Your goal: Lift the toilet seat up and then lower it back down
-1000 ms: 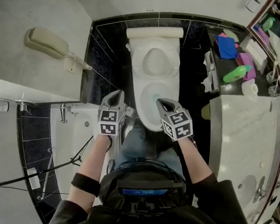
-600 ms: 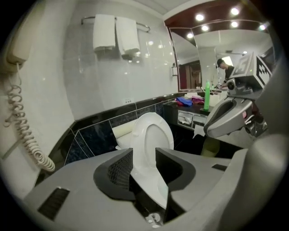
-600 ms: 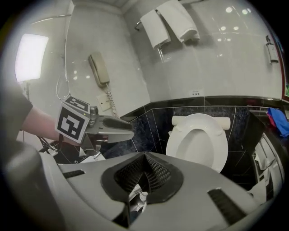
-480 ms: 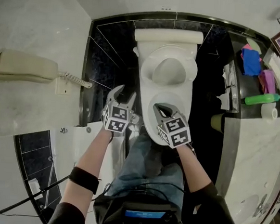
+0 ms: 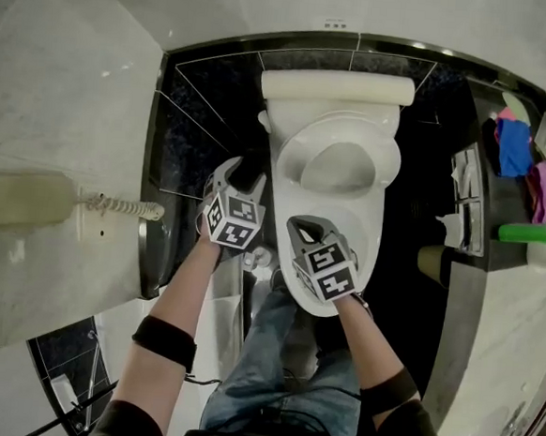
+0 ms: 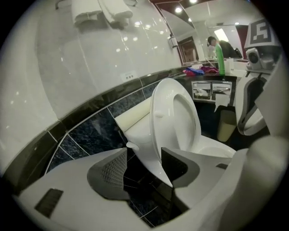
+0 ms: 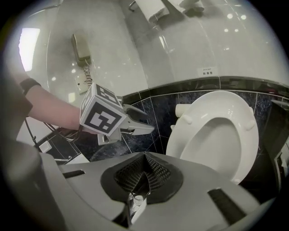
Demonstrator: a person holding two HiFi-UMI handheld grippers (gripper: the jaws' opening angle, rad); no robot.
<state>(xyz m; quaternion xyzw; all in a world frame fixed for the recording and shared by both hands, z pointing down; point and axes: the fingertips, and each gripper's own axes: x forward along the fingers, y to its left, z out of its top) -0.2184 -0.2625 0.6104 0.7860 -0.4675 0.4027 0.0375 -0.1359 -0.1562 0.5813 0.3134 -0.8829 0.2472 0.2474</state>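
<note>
Glossy tiles (image 5: 207, 94); oval seat (image 7: 185, 135); left gripper (image 5: 240, 174) jaws just parted, empty; right gripper's (image 5: 308, 226) together.

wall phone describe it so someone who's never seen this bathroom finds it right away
From the white toilet, go left in the head view across the black tiles to the pale marble wall. The wall phone is the beige handset mounted there; nothing else nearby has a coiled cord.
</note>
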